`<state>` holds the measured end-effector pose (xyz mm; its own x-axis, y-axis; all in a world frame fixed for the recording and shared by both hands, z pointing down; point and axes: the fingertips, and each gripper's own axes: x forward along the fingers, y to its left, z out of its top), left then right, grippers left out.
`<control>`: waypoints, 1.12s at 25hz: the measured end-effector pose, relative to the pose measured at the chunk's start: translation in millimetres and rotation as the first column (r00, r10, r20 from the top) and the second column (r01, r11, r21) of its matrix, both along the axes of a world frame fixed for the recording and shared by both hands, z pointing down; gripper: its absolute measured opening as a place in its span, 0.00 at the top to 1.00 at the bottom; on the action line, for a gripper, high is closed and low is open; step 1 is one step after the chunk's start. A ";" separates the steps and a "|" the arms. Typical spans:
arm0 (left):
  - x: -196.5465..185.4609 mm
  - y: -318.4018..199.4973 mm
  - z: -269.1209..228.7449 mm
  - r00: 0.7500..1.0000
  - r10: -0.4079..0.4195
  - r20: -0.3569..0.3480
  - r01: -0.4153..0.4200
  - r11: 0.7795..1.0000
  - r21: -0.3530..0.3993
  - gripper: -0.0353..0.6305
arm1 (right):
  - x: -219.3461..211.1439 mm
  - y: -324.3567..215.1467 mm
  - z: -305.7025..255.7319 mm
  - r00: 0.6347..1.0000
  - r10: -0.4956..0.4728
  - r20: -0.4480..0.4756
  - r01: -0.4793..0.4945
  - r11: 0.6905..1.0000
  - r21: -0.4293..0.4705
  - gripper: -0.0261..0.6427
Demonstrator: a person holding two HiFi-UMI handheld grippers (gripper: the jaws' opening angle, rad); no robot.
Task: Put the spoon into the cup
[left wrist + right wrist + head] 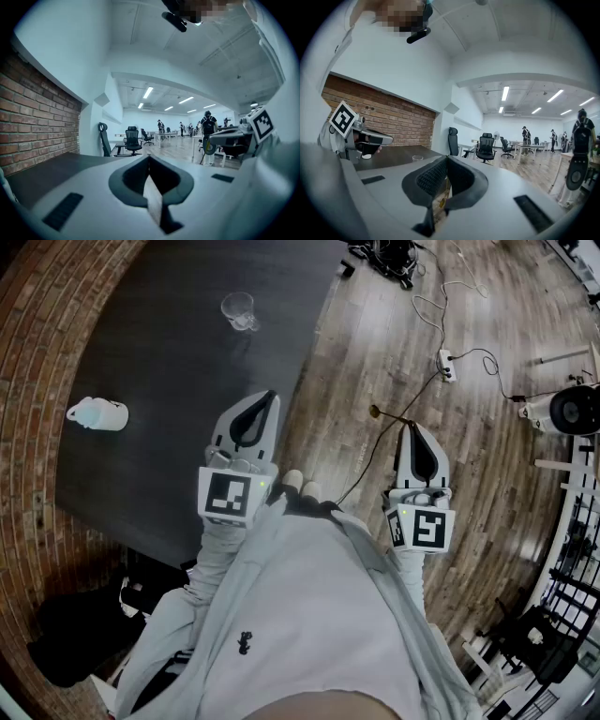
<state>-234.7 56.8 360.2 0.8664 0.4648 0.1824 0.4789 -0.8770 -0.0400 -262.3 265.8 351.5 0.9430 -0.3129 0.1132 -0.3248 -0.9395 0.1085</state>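
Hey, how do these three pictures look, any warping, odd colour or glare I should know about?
Head view: strong fisheye bend, the brick wall curves round the dark table; light is even. Left gripper view: bluish cast, black corners, ceiling lights glare mildly. Right gripper view: same round black frame, less blue, ceiling lights bright.

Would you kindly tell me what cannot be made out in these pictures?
The spoon: not surely seen in any view. In the head view a small brown thing off the tip of the right gripper is too small to name.
Inside of the glass cup: too small in the head view.
The white thing on the table: too small to name in the head view.
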 end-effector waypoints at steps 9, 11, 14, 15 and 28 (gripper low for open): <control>28.8 -0.5 7.2 0.999 0.031 -0.017 -0.030 0.999 0.034 0.92 | 18.3 6.6 9.6 1.000 0.026 -0.005 -0.026 0.999 0.040 0.93; 34.0 2.2 12.6 1.000 0.024 0.003 -0.025 0.999 0.040 0.92 | 24.3 15.4 12.5 0.999 0.039 0.004 -0.039 0.998 0.054 0.93; 45.9 10.4 14.9 1.000 0.022 0.013 -0.023 0.999 0.050 0.92 | 36.5 26.2 17.7 0.999 0.045 0.014 -0.046 0.997 0.068 0.93; 50.6 13.2 15.1 1.000 0.023 0.012 -0.024 0.998 0.052 0.92 | 41.5 28.0 20.3 0.999 0.044 0.017 -0.045 0.997 0.070 0.93; 181.2 18.7 26.5 0.999 -0.031 0.009 0.031 0.999 0.039 0.92 | 185.4 36.3 26.2 0.999 -0.014 0.028 0.013 0.998 0.060 0.93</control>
<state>-53.6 75.5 386.7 0.8783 0.4304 0.2081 0.4522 -0.8892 -0.0693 -76.9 302.1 377.7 0.9353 -0.3325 0.1211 -0.3396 -0.9396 0.0432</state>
